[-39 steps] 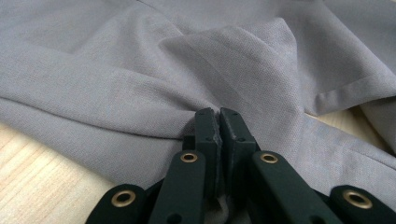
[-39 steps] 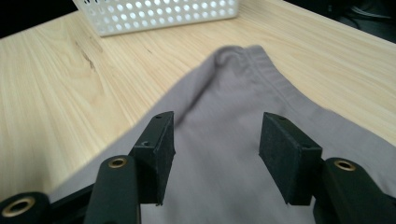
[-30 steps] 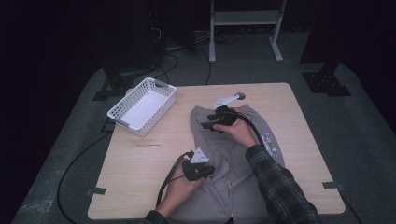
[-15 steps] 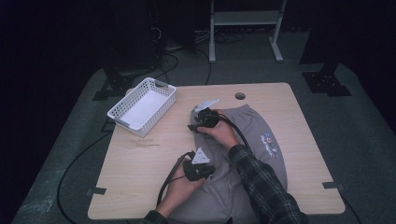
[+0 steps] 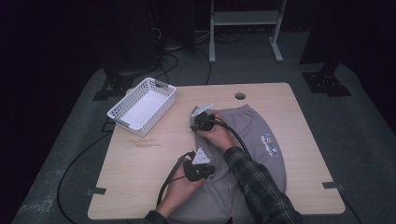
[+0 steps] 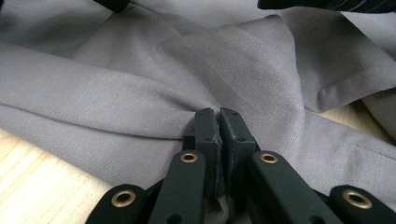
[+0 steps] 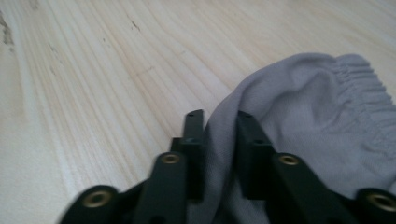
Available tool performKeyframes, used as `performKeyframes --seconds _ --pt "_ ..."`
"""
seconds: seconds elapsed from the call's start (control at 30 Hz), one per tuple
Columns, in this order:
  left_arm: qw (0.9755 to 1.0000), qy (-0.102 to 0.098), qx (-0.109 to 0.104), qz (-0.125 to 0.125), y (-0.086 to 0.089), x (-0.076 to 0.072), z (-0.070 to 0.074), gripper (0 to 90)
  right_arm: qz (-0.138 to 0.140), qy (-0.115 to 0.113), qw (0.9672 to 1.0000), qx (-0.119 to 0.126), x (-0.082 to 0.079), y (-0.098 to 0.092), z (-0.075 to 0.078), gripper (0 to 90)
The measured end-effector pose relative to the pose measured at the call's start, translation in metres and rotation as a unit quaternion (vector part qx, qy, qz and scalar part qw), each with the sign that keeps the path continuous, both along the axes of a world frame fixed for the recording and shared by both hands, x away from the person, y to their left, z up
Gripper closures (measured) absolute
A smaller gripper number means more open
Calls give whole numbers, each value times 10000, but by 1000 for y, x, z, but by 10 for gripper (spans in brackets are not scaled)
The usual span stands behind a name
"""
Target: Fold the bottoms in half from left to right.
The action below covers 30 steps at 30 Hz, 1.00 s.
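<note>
Grey garment, prob. sweatpants w/ printed logo, lies on the wooden worktop, near-right part. Left tool is clamped tight on a fold of the cloth near the person's side, likely as an anchor so the fabric stays put. Right tool sits at the far-left corner by the elastic waistband; its jaws have just been closing, cloth betw. them, pinched or nearly so, prob. to lift that edge for a fold. White basket stands apart, far left.
</note>
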<state>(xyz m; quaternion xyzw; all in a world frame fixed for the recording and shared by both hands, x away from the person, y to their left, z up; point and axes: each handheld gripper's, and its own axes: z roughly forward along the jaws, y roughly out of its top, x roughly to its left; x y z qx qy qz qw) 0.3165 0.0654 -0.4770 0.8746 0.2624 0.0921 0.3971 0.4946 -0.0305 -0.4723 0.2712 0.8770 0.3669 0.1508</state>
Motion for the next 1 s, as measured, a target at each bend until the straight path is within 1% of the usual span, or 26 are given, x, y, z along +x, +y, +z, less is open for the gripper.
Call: performKeyframes --seconds 0.03,0.07,0.1,0.17,0.23,0.3,0.33,0.4,0.53,0.67,0.73,0.83,0.93,1.0 --pt "10000 11 -1 21 0 0 0 861 -15 19 10000 95 0 -1 1 819" --pt "10000 33 0 33 0 0 0 862 -14 75 9997 250 0 -2 3 859" --pt "10000 65 3 39 0 0 1 866 11 96 9995 312 1 -4 5 872" --pt "9999 125 -4 48 1 0 3 871 0 213 9986 486 2 -7 8 879" --pt "9998 161 -95 24 4 -1 8 874 -24 258 9982 549 3 -11 13 880" --pt "9997 95 -231 26 9 -3 17 875 -36 292 9967 753 4 -18 19 880" --pt "9996 59 -288 25 12 -4 22 876 -66 290 9961 828 5 -21 22 880" --pt "9989 -27 -469 52 19 -7 34 876 -87 305 9948 969 6 -27 30 880" --pt "9964 -210 -816 84 33 -9 57 877 -136 177 9930 1161 7 -41 50 880" --pt "9936 -352 -1073 16 37 -7 74 878 -177 56 9925 1209 7 -55 66 880" --pt "9920 -395 -1194 -52 35 -6 84 878 -206 13 9923 1222 6 -63 73 880" --pt "9884 -434 -1444 -194 26 -4 98 878 -256 -49 9922 1220 4 -74 82 880" --pt "9867 -542 -1485 -369 11 -2 110 878 -349 -87 9922 1197 1 -88 90 880" --pt "9854 -604 -1507 -518 -6 0 117 878 -420 -130 9918 1200 -1 -99 96 880"
